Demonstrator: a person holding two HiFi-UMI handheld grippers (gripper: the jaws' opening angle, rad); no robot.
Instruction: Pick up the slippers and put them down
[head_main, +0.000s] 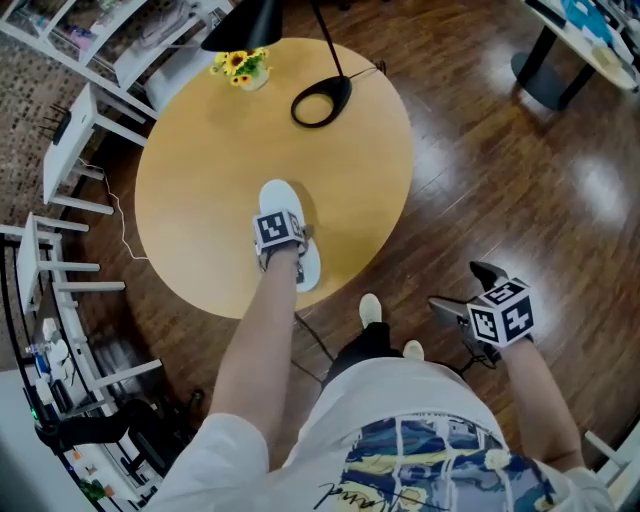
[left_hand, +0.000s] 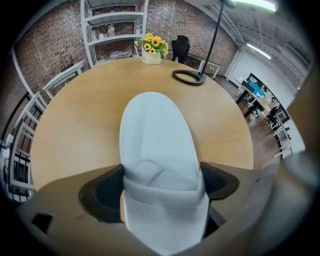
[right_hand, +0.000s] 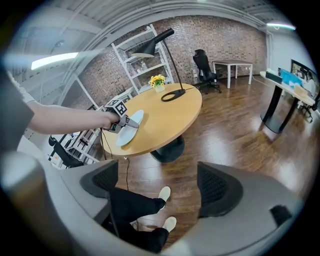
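Observation:
A pale blue-white slipper is at the near edge of the round wooden table, its heel end reaching past the rim. My left gripper is shut on the slipper, with both dark pads pressed against its sides near the strap. Whether the sole rests on the tabletop I cannot tell. From the right gripper view the slipper and the left gripper show at the table's near side. My right gripper hangs open over the wooden floor, right of the table, with nothing between its fingers.
A black lamp base ring and a small pot of yellow flowers stand at the table's far side. White shelving lines the left. The person's feet in pale shoes stand below the table edge. A dark desk foot is far right.

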